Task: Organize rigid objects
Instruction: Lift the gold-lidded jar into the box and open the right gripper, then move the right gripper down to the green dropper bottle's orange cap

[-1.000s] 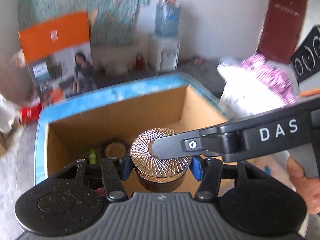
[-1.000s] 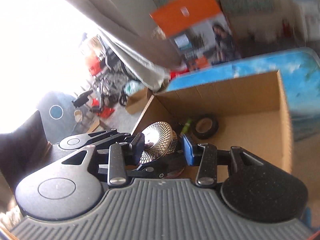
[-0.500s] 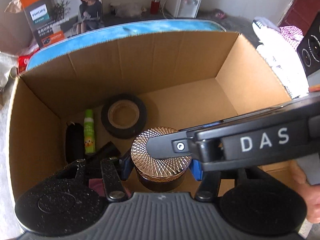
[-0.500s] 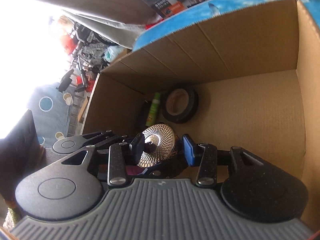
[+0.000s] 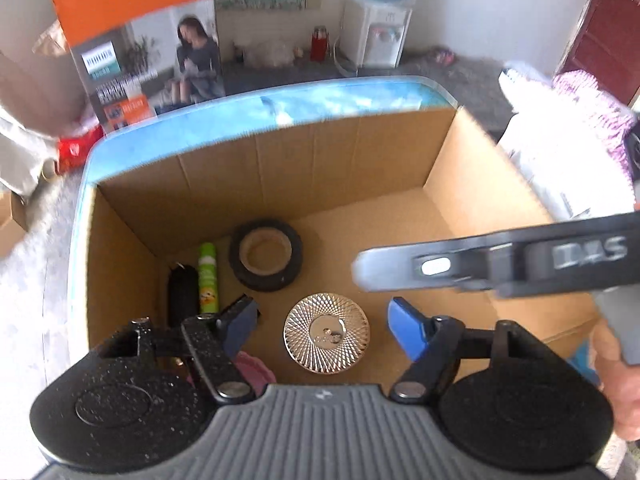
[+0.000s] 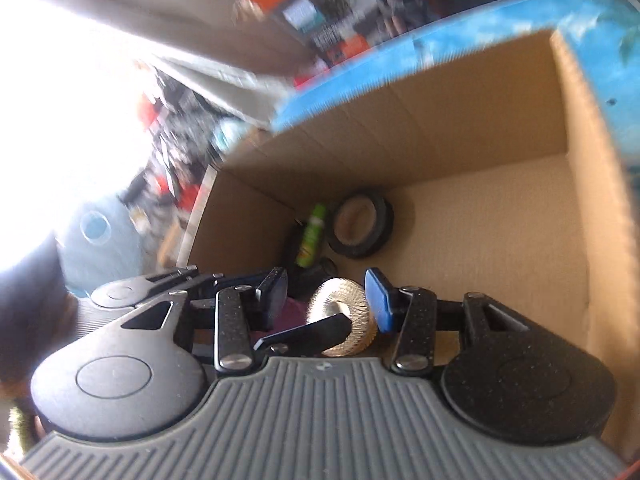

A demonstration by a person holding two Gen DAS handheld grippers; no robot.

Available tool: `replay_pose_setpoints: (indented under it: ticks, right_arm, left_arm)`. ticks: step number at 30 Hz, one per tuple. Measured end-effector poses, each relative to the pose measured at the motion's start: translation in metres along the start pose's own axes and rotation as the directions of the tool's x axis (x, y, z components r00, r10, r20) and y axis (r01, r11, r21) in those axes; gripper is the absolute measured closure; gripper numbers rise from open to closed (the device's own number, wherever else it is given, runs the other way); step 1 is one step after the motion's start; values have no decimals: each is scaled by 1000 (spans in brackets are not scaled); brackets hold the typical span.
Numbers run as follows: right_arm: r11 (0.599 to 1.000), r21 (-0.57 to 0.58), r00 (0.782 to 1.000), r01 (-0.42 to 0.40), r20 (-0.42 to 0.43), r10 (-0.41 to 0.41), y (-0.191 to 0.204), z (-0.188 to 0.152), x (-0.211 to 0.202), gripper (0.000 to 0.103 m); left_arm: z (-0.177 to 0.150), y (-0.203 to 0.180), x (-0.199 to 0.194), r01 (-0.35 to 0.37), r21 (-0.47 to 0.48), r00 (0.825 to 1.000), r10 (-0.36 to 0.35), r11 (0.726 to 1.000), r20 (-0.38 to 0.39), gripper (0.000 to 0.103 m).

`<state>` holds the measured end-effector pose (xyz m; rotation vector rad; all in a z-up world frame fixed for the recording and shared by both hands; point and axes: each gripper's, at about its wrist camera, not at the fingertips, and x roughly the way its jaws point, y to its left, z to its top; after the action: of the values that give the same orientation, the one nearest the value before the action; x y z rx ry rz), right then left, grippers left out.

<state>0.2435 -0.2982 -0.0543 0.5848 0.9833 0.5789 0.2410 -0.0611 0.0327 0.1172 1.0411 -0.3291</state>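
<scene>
A round jar with a gold patterned lid [image 5: 326, 332] lies on the floor of an open cardboard box [image 5: 280, 168]. My left gripper [image 5: 322, 324] is open above it, one blue pad on each side, not touching. My right gripper [image 6: 326, 294] is open too; its finger shows in the left wrist view [image 5: 480, 268], lifted to the right of the jar. The jar [image 6: 344, 316] shows between the right pads, with a left finger [image 6: 304, 330] crossing in front. A black tape roll [image 5: 265, 254], a green tube [image 5: 208, 278] and a black object [image 5: 182, 292] lie in the box's left part.
A pink object [image 5: 250, 368] lies at the box's near left corner. The box stands on a blue patterned surface [image 5: 320, 104]. An orange and grey product carton [image 5: 140, 52] stands behind. White and purple cloth [image 5: 568, 136] lies to the right.
My left gripper opened and let go of the gold-lidded jar, which now rests on the box floor. The right gripper's finger lifted off the lid and moved right. Both cameras rose.
</scene>
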Motion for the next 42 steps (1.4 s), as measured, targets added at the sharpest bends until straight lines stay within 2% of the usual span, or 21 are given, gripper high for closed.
replay_pose_setpoints:
  ticks: [3,8,10,13,16,19,23,26,28,32,38,39,42]
  right_arm:
    - [999,-18,992,-41,120,43,6,-18,-44,58]
    - [997,-51,957,-58,282,70,2,-69,-115,54]
    - [998,-57,947,-42,315,57,-3,-88,-134,52]
    - [999,-47,941,-16,336,31,-12,-117,-155,50]
    - [999,-39,947,-6,322,19,-15,-145,-155,50]
    - [998,-60,957,1,289,16,-7,-164,-142,50]
    - [991,-130,973,17,230,13,17,-167,-115,50]
    - [983,-184,981,17,191,19,36,-168,-100,50]
    - [977,-211,986,6,166,30,46,-162,-89,50]
    - [958,-282,989,46,146,-4,66,-155,-69,54]
    - [936,-341,993,89,100,-58,77,-146,-40,69]
    - [937,-338,994,87,90,-60,77,-145,-36,75]
    - [940,-330,995,92,76,-71,73,-142,-27,84]
  left_arm:
    - [-9,-3,-35,0,14,997,-1,1000,79,21]
    - [-44,-10,-93,22,33,978,-28,999,208,14]
    - [-64,-14,-109,35,38,967,-44,999,250,10]
    - [-96,-19,-119,49,40,953,-58,998,297,10]
    - [-129,-31,-116,39,49,945,-52,998,322,10]
    - [-149,-39,-101,16,55,947,-33,998,319,10]
    - [-165,-54,-75,-35,91,951,5,995,310,10]
    - [-173,-63,-60,-89,119,943,46,989,329,12]
    - [-178,-67,-54,-112,129,939,62,985,339,18]
    - [-178,-67,-47,-138,133,928,81,981,364,29]
    - [-173,-56,-37,-134,96,931,92,986,354,53]
    - [-172,-54,-36,-131,96,932,90,987,351,57]
    - [-170,-51,-33,-112,92,936,74,989,344,60]
